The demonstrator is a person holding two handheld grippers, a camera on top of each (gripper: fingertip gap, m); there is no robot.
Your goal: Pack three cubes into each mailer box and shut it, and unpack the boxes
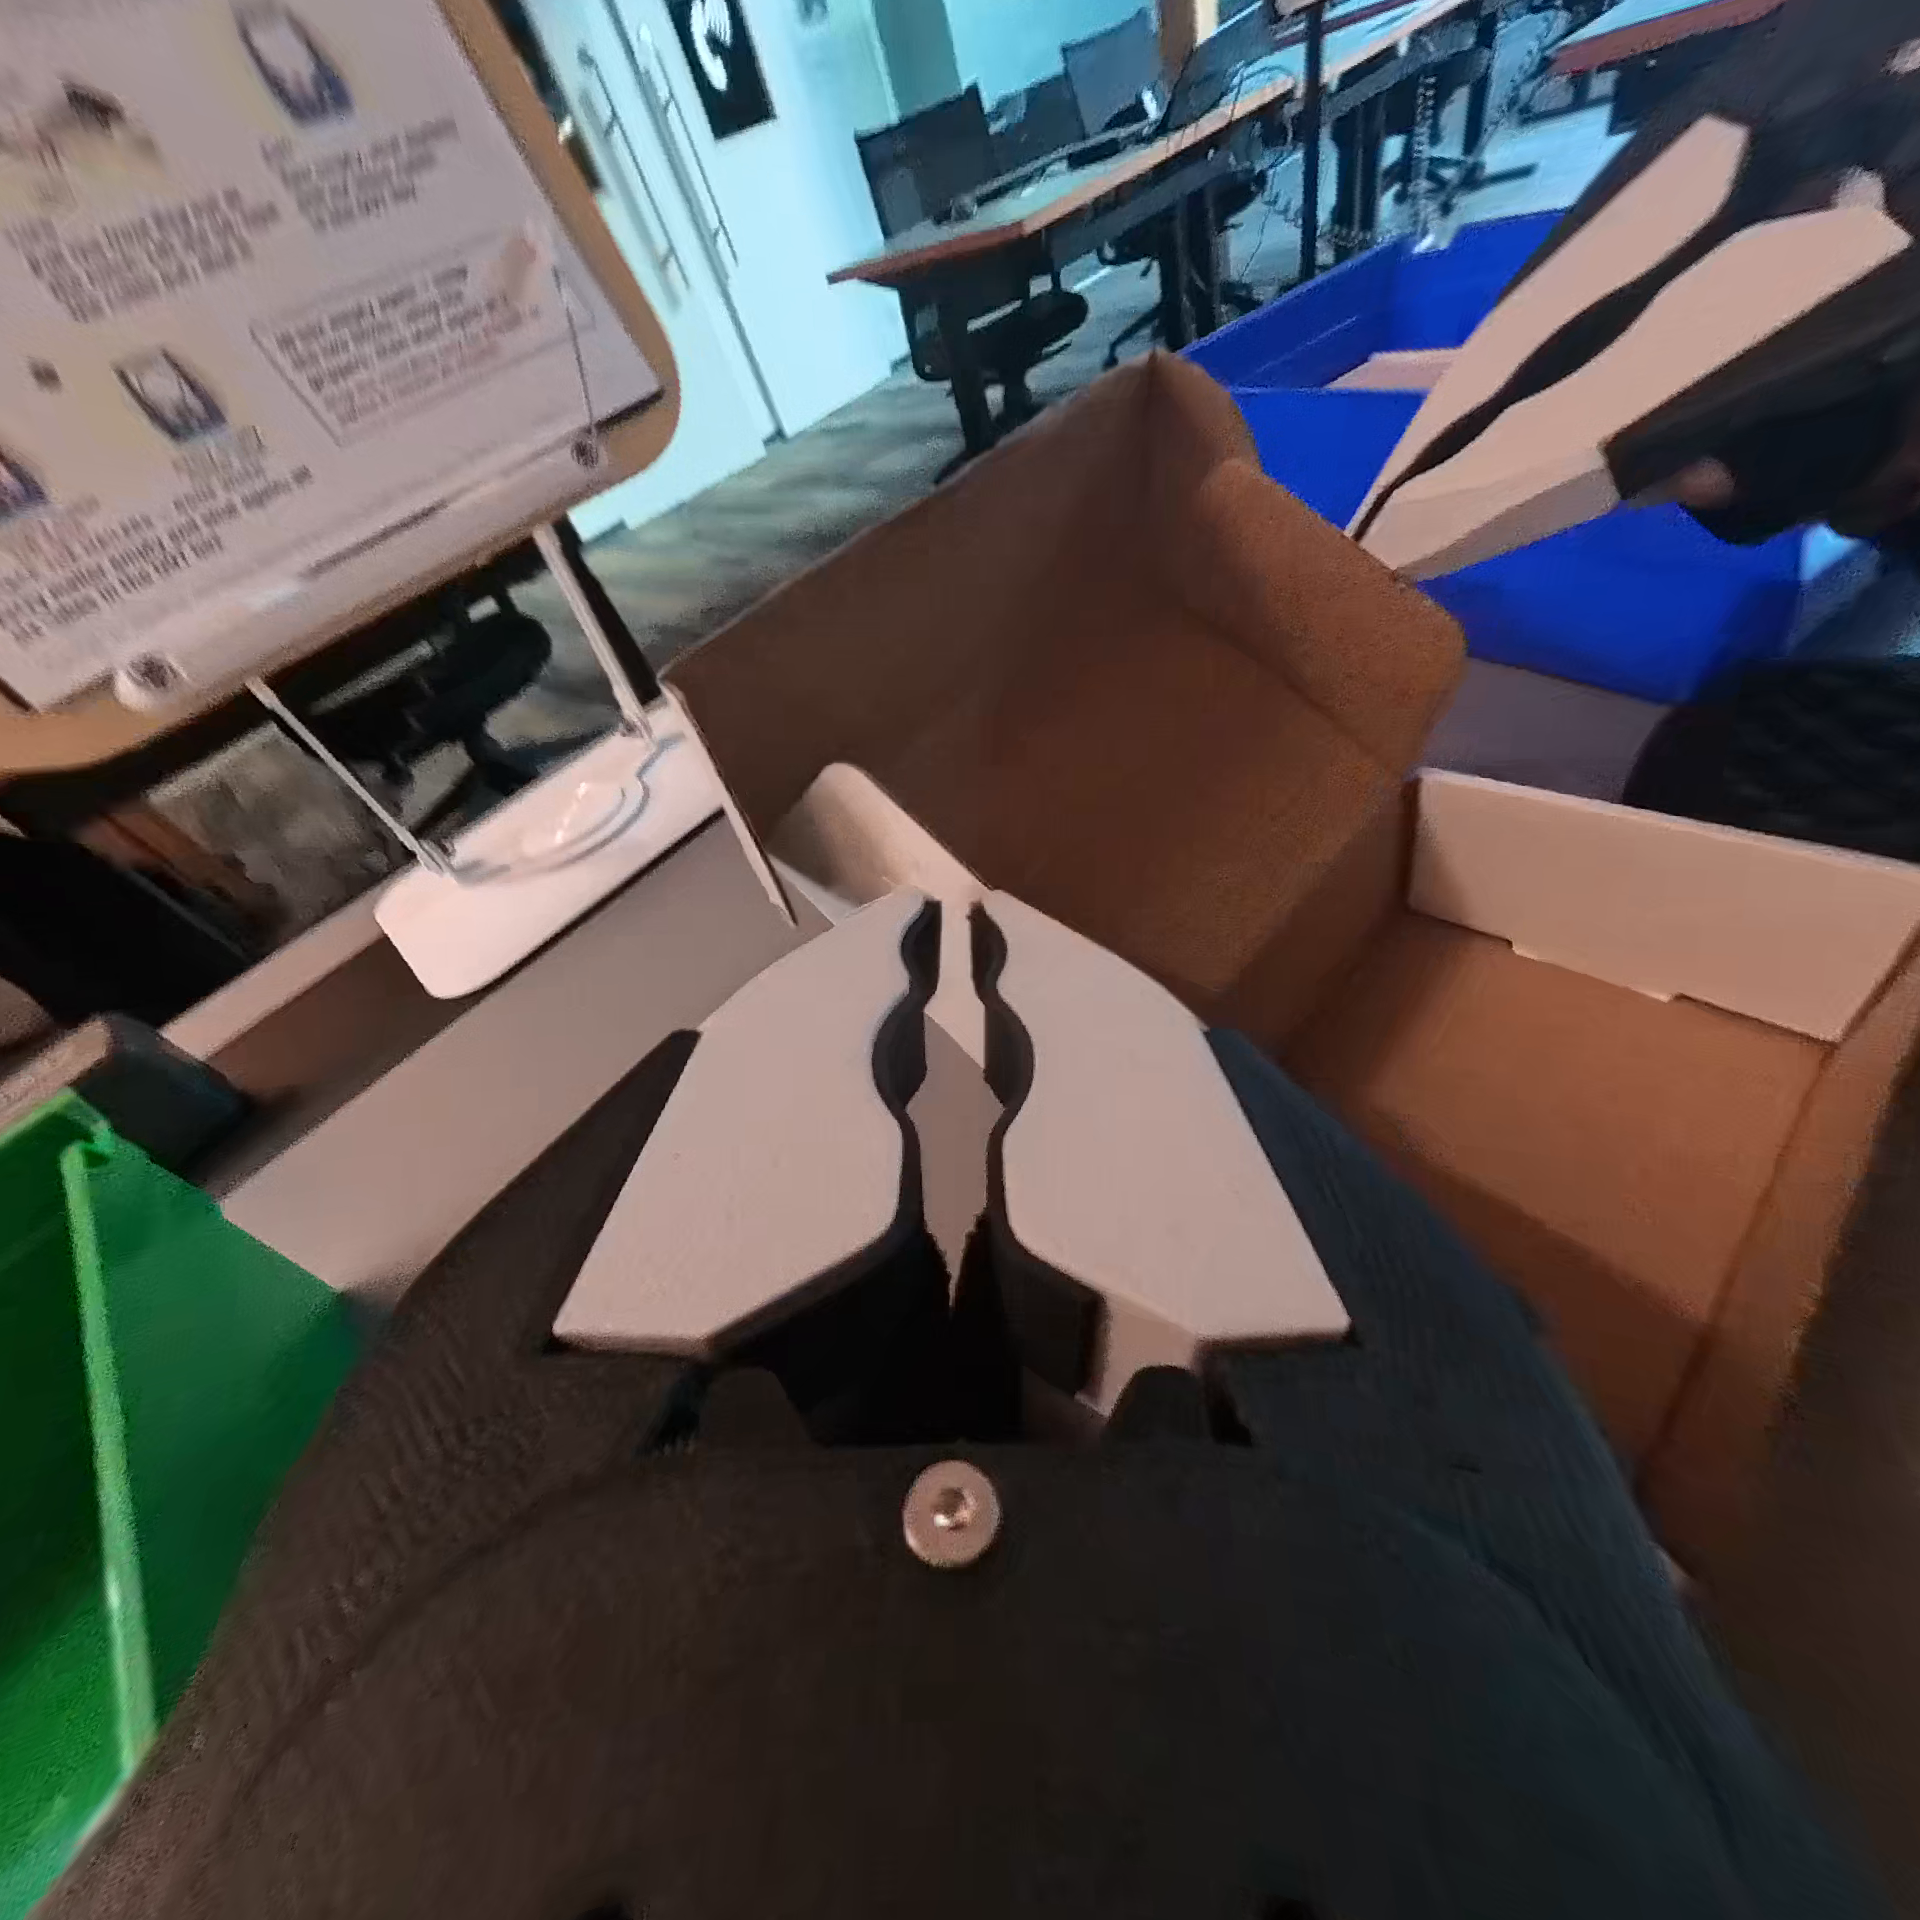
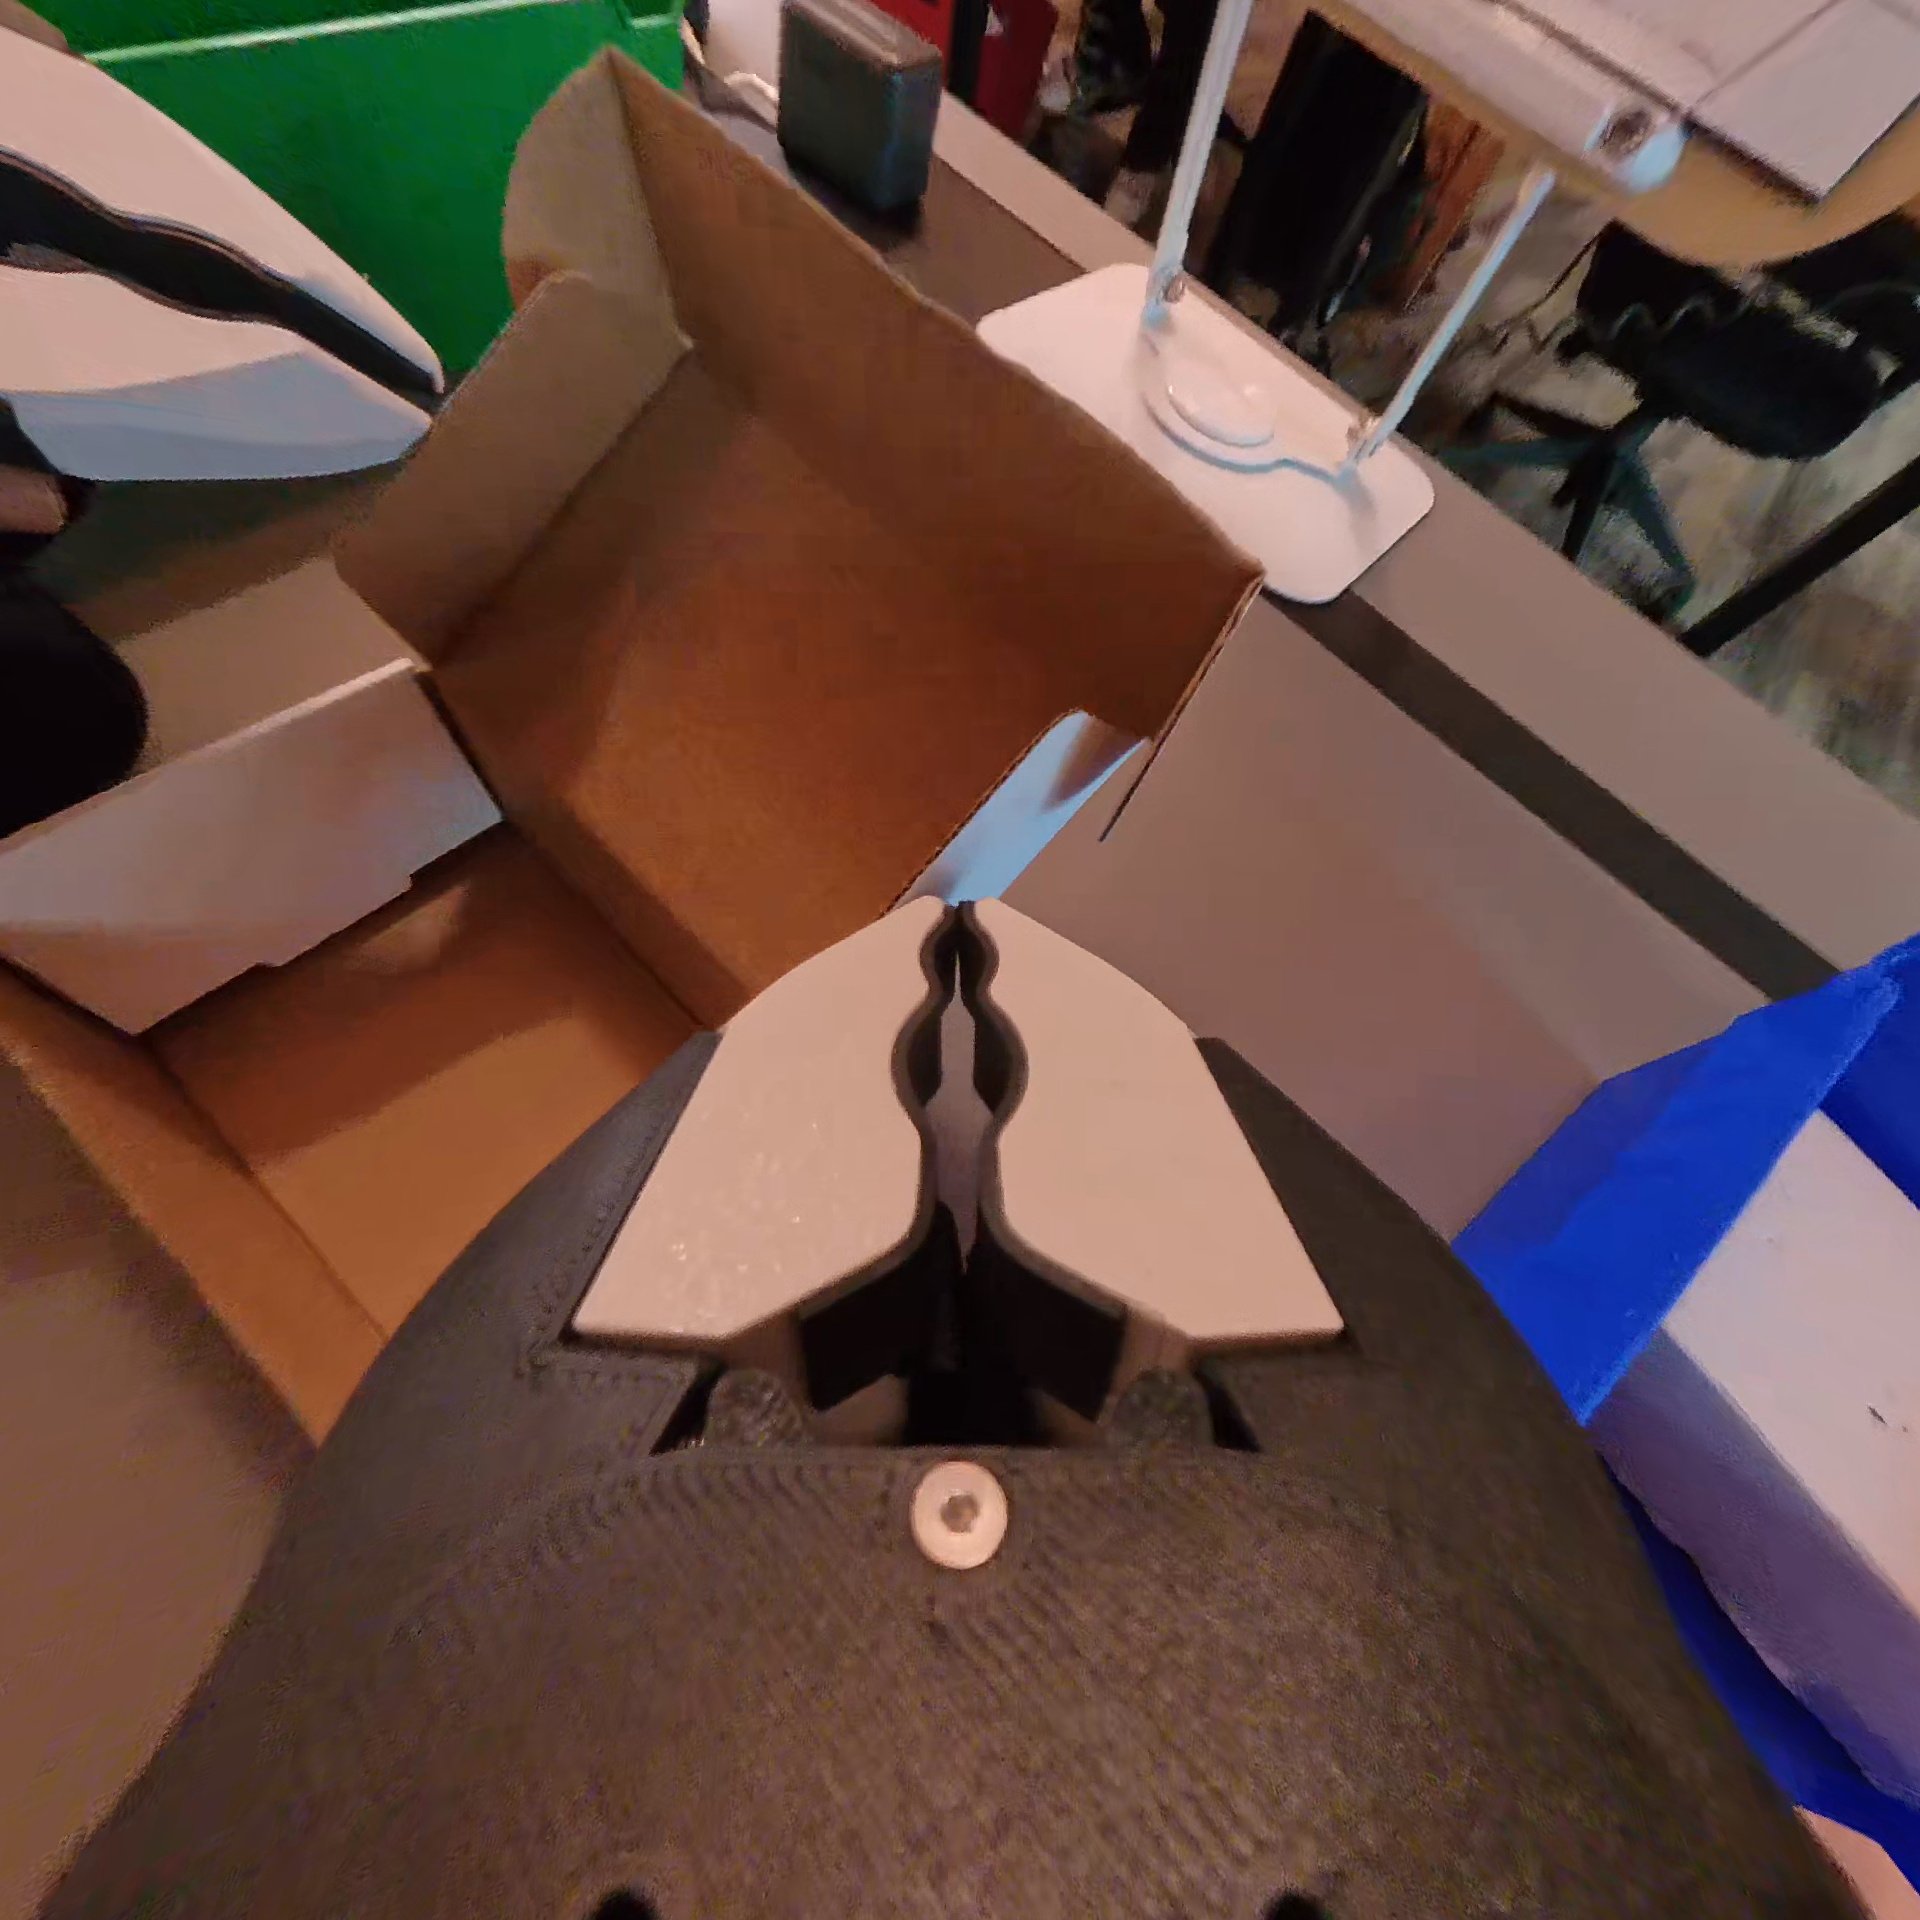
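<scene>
The mailer box [image 2: 436, 1060] sits open and empty on the table [image 2: 1351, 883], lid [image 2: 831, 582] standing up. The left gripper [image 1: 954, 920] is nearly closed by the lid's left flap. The right gripper [image 2: 961, 914] is nearly closed by the right flap; I cannot tell if either pinches it

Box [image 1: 1558, 1143] sits open on the grey table in front of me. White outside, brown card inside. I see no cubes in the part of the tray that shows; its floor is bare brown. Lid [image 1: 1091, 665] stands up at the far side, tilted, with its side flaps folded inward. In my right wrist view the same box [image 2: 416, 1060] lies left of centre, lid [image 2: 790, 582] raised, one white side wall [image 2: 239, 821] showing near the left edge.
</scene>
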